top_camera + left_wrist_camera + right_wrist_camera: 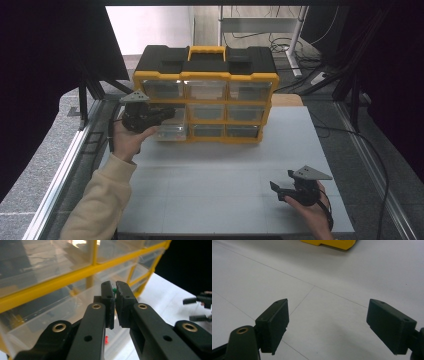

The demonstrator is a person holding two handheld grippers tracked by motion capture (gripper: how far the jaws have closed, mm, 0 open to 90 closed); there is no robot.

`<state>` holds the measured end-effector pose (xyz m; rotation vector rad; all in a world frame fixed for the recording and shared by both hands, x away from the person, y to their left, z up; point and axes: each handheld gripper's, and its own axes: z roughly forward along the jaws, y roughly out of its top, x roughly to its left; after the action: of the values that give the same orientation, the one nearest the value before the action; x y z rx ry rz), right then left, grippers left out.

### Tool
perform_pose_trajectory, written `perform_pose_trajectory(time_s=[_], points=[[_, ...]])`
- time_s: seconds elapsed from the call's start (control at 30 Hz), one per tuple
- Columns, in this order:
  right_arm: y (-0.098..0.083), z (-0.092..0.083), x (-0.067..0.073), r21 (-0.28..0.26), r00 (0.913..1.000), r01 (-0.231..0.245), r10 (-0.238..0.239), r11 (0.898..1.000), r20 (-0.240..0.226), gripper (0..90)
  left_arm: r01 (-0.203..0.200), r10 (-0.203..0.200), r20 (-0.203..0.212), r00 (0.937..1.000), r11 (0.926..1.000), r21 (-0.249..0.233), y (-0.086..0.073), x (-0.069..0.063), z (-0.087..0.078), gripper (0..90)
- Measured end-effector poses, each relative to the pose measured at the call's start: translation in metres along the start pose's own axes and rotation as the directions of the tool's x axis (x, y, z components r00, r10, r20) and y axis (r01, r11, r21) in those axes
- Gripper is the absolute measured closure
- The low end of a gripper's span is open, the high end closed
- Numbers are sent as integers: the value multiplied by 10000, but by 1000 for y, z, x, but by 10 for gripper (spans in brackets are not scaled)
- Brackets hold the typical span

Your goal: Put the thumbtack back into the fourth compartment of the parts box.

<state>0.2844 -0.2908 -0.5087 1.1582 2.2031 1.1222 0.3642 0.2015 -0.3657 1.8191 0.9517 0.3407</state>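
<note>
Drawer cabinet (205, 95), yellow-framed with clear drawers, stands at the far side of the white table (225, 200); left gripper (165, 114) is held against its lower-left drawers, jaws nearly together and apparently pinching a small green item (114, 290), identity not determinable; a red piece (106, 340) lies in the drawer below; right gripper (278, 191) rests near the table's front right, jaws wide apart, holding nothing, apparently idle.
</note>
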Motion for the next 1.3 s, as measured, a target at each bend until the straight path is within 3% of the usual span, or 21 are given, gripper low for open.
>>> perform_pose_trajectory(time_s=[0.1, 0.2, 0.27, 0.37, 0.5, 0.8, 0.97, 1.03, 1.17, 1.3], points=[[2, 2, 2, 50, 10000, 73, -73, 10000, -4, 183, -119, 113, -451, 9989, 9999, -121, -1, -2, -2, 828], [3, 4, 5, 42, 9997, 233, -232, 9997, -89, 183, -297, 287, -380, 9989, 9992, -257, -3, -9, -9, 528], [4, 4, 7, 53, 9996, 290, -290, 9996, -64, 183, -320, 302, -434, 9986, 9987, -407, -5, -14, -15, 438], [5, 4, 7, 16, 9995, 285, -285, 9996, -97, 183, -278, 274, -84, 9996, 9982, -530, -8, -18, -25, 352], [4, 3, 7, 36, 9995, 330, -330, 9994, -18, 183, -391, 416, 485, 9980, 9979, -521, -17, -27, -33, 330], [4, 1, 8, 29, 9994, 351, -351, 9994, 66, 183, -767, 798, 961, 9922, 9964, -351, -56, -56, -42, 321], [5, 2, 9, -47, 9995, 317, -317, 9995, 9, 182, -939, 941, 521, 9942, 9956, -52, -89, -66, -41, 323], [6, 2, 9, -90, 9994, 350, -350, 9993, -9, 182, -765, 765, 543, 9956, 9971, -18, -102, -67, -39, 324], [8, 4, 10, -131, 9993, 379, -380, 9992, -17, 182, -559, 526, 656, 9965, 9972, 496, -127, -66, -32, 314], [8, 6, 9, -111, 9988, 463, -464, 9989, -157, 182, -228, 195, 445, 9988, 9968, 763, -153, -62, -27, 310]])
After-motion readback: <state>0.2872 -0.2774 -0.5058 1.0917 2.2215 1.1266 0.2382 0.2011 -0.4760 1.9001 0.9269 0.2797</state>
